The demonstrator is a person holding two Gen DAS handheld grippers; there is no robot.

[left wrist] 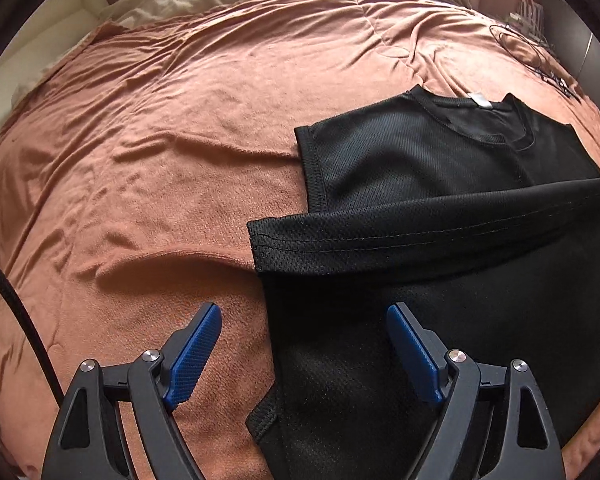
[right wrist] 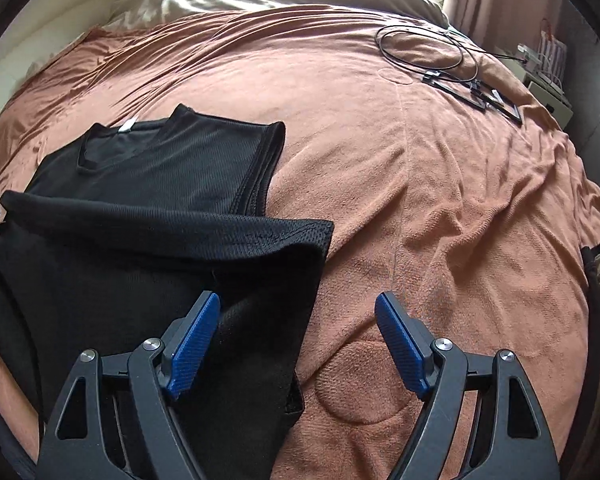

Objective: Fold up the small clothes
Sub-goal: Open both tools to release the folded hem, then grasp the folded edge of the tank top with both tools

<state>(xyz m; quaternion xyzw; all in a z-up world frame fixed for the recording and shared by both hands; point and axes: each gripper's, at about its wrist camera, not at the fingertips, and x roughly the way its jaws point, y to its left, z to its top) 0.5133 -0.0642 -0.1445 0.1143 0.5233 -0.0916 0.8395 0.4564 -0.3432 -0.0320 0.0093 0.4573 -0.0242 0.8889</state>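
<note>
Just 1 black shirt (left wrist: pixel 440 184), 2 grippers (left wrist: pixel 304 354) (right wrist: pixel 298 344)

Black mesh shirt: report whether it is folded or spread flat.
Partly folded: the black mesh shirt has its hem doubled up over the body, collar end uncovered.

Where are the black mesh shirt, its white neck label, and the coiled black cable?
black mesh shirt (left wrist: pixel 420 168): left wrist view, on the upper chest panel.
white neck label (left wrist: pixel 481 101): left wrist view, on the tag itself.
coiled black cable (right wrist: pixel 384 46): right wrist view, on the loop's left arc.
</note>
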